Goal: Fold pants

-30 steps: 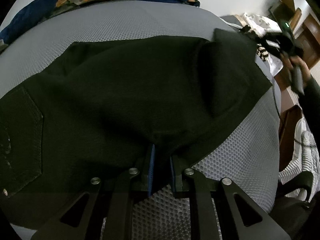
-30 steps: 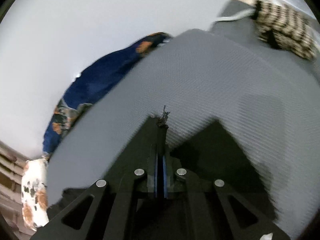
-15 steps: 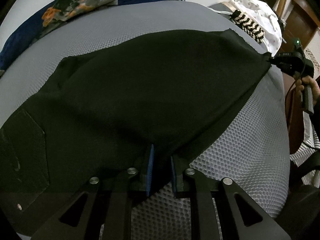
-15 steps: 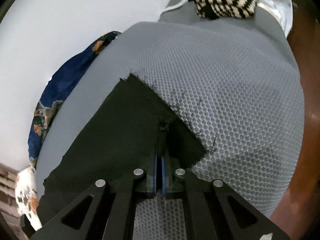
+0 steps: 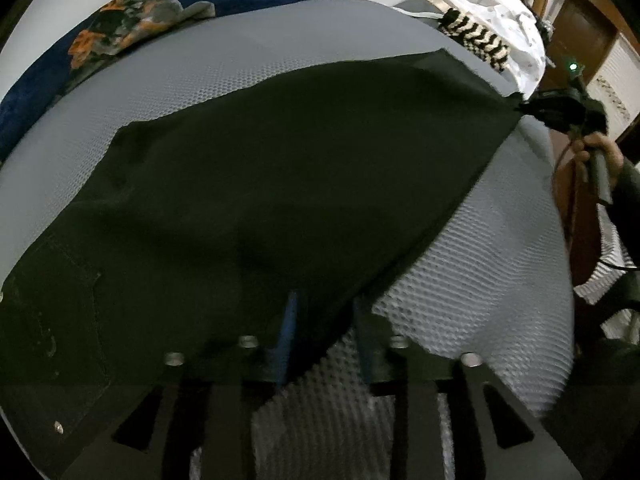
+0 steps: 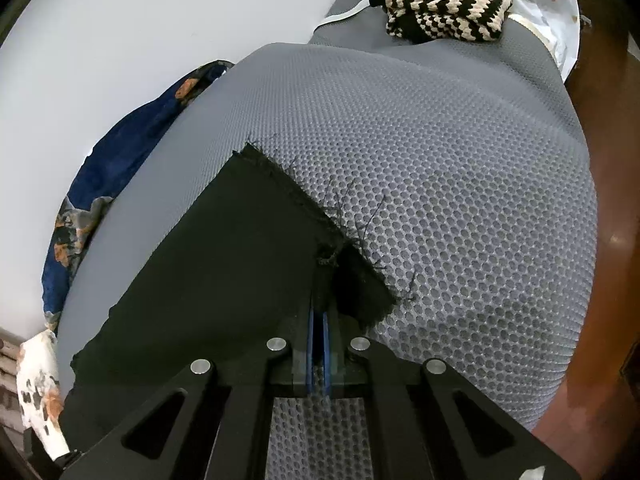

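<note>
Black denim pants (image 5: 256,200) lie spread across a grey mesh mattress (image 5: 480,280), filling the middle of the left wrist view, waist and back pocket (image 5: 60,304) at lower left, leg running toward the upper right. Their frayed hem (image 6: 344,236) sits at the centre of the right wrist view, loose threads trailing over the mesh. Bare mattress lies open beyond the hem toward the upper right of that view, and along the pants' near edge at lower right of the left view.

Left tool (image 5: 324,340) stands with its blue pads apart, the pants' side edge lying between them; the blur hides whether either pad touches cloth. Right tool (image 6: 318,344) is clamped on the hem corner, pads pressed together.

Only the left view shows the right tool (image 5: 556,104) from outside, at right centre, with the hand (image 5: 596,156) gripping its handle, and the full length of the pants. Only the right view shows the fraying closely and the brown floor (image 6: 616,216) at the right edge. Both show a black-and-cream knit piece (image 6: 444,4) at the top and a blue floral cloth (image 5: 132,28) along the far side.

Compared with half a second ago, the left pads stand wider apart, and the hem lies flatter with more of the leg stretched out.
</note>
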`<act>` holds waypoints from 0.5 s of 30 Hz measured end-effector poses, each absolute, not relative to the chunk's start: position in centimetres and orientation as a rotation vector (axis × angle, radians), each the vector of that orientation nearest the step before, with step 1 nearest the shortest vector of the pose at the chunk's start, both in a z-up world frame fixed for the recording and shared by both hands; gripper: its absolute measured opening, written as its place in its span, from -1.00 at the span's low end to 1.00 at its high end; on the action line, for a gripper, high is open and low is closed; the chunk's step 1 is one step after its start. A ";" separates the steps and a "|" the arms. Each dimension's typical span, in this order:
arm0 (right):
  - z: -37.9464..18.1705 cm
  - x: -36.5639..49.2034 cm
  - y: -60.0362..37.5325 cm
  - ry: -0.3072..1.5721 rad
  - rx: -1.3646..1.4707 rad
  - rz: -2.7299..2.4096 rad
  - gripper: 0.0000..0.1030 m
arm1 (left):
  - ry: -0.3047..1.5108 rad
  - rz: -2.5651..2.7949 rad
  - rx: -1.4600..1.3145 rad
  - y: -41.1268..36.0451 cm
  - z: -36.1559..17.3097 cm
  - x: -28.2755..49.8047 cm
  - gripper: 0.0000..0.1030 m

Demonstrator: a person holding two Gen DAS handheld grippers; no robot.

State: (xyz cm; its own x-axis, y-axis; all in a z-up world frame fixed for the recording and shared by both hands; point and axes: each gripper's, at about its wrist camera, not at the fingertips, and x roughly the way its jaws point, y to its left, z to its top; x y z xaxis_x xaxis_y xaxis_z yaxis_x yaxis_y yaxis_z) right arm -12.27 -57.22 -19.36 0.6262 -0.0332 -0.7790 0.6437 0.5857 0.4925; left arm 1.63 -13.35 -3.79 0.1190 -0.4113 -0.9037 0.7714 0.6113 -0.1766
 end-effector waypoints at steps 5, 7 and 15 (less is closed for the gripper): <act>-18.6 -12.6 -57.2 0.794 0.849 -0.467 -0.96 | 1.103 -0.962 0.320 -11.6 -1.5 1.0 -0.14; -18.7 -12.4 -57.2 0.806 0.836 -0.470 -0.96 | 1.077 -0.953 0.296 -11.2 -0.9 1.3 -0.04; -19.4 -12.3 -57.6 0.829 0.875 -0.443 -0.79 | 1.178 -0.812 0.234 -10.7 -3.8 3.5 -0.01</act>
